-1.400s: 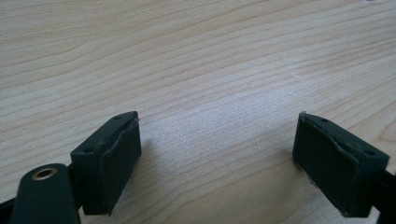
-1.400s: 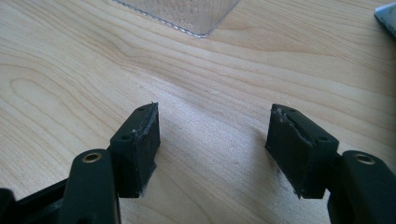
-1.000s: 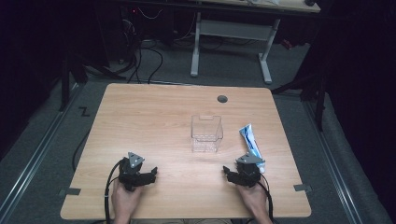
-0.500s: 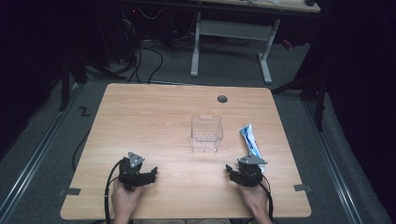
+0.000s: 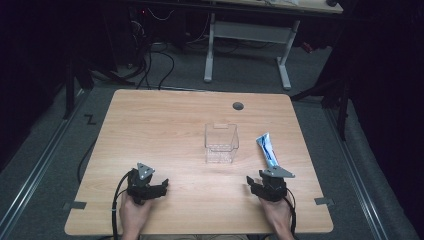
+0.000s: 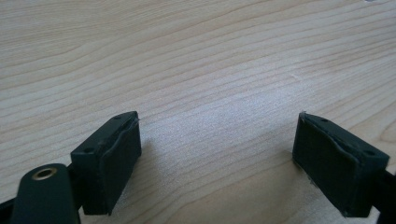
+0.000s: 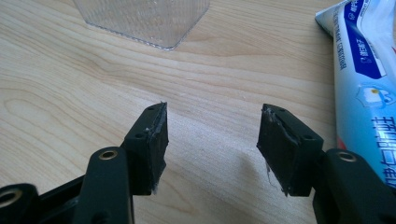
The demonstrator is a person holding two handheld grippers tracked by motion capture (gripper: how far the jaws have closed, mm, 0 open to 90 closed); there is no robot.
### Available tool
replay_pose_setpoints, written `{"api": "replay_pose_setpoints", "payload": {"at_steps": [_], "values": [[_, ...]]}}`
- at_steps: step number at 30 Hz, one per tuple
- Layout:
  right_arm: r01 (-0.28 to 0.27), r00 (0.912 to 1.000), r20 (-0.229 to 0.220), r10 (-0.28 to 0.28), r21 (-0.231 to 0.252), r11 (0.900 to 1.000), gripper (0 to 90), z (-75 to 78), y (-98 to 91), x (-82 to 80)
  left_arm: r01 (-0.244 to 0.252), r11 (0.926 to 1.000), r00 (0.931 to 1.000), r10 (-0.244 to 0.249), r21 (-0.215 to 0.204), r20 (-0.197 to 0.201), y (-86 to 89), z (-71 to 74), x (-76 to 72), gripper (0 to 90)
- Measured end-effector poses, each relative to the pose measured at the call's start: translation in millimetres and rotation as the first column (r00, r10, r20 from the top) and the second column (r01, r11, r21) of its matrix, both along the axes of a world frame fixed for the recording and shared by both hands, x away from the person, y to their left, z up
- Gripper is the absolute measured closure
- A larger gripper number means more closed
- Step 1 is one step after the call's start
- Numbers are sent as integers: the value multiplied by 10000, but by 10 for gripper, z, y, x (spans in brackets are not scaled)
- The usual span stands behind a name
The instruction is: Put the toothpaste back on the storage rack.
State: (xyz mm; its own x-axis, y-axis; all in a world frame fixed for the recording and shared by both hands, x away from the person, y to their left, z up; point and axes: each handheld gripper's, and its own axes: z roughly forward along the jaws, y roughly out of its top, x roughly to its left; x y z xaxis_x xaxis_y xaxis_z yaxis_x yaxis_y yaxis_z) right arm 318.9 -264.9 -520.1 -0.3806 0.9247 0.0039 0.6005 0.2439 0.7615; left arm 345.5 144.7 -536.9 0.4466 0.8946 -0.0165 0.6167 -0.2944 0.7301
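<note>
Wooden table, right gripper edged slightly back from toothpaste tube, left gripper unmoved, both jaws spread

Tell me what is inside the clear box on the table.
The clear box looks empty: the wood of the table shows through its walls. Its ribbed sides blur the bottom, so something small and clear could go unseen.

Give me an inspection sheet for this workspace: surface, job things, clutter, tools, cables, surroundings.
Surface: wooden table, round hole near the far edge.
Job's things: clear box upright at mid-table; tube lying flat to its right, apart from it.
Clutter: nothing seen.
Tools: left tool open over bare wood; right tool open, tube beside it.
Cables: one trails from the left tool off the near edge.
Surroundings: grey floor, desk frame beyond, tape marks on floor.
</note>
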Motion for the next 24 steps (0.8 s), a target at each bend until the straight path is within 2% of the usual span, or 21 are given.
{"api": "replay_pose_setpoints", "payload": {"at_steps": [5, 14, 24], "values": [[-6, 10000, 93, 5, 126, 9999, 435, 36, -46, -34, 2, 10000, 10000, -2, 3, 2, 0, 0, 0, 155], [121, 9996, 249, -121, 6, 9999, 435, 75, -114, -45, 3, 10000, 10000, -3, 8, 4, 0, 0, 0, 155], [293, 9986, 440, -297, 94, 9995, 437, 151, -184, -80, -3, 10000, 10000, 3, -1, 1, 0, 0, 0, 155]]}}
